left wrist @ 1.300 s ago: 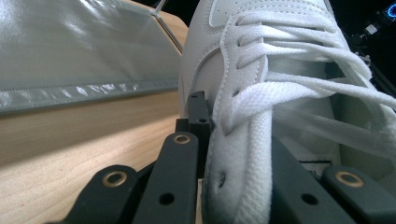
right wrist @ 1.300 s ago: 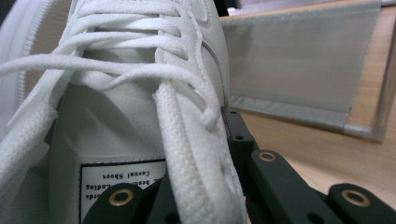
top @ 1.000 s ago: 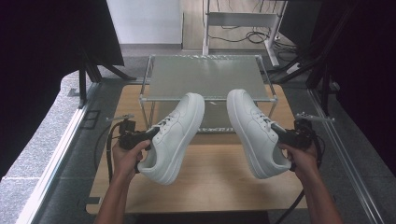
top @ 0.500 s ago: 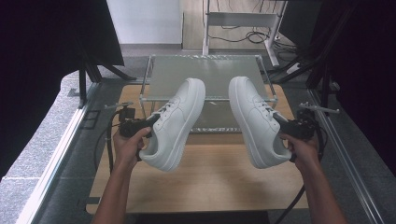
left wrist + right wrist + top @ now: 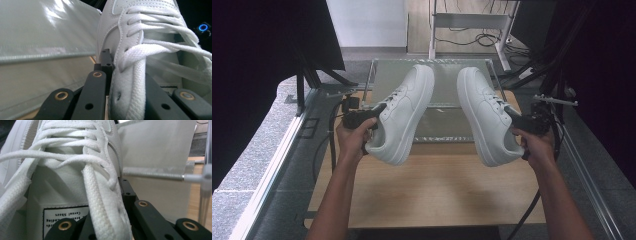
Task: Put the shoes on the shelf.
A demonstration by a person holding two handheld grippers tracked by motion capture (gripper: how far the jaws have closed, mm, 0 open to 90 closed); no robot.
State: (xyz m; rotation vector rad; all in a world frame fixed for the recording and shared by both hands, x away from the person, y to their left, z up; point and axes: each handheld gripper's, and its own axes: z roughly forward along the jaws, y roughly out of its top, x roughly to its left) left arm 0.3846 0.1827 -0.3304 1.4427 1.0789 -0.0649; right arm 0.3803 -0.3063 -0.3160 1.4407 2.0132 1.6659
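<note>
two white sneakers lifted over the wooden table (image 5: 432, 200)

near: left gripper (image 5: 374, 114) pinching left sneaker (image 5: 404, 112) at the eyelet edge; right gripper (image 5: 514, 117) clamped likewise on right sneaker (image 5: 484, 112). light, likely soft-sided with stiff soles, prone to swing; best gripped at collar or lace edge. beyond, toes over the clear rack (image 5: 382, 75).

Lab: curtained rig (image 5: 272, 45), trailing cables (image 5: 462, 40)

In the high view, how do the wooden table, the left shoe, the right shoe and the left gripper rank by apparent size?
1. Wooden table.
2. Left shoe and right shoe: they look alike, so no ranking.
3. Left gripper, partly covered by the hand.
</note>
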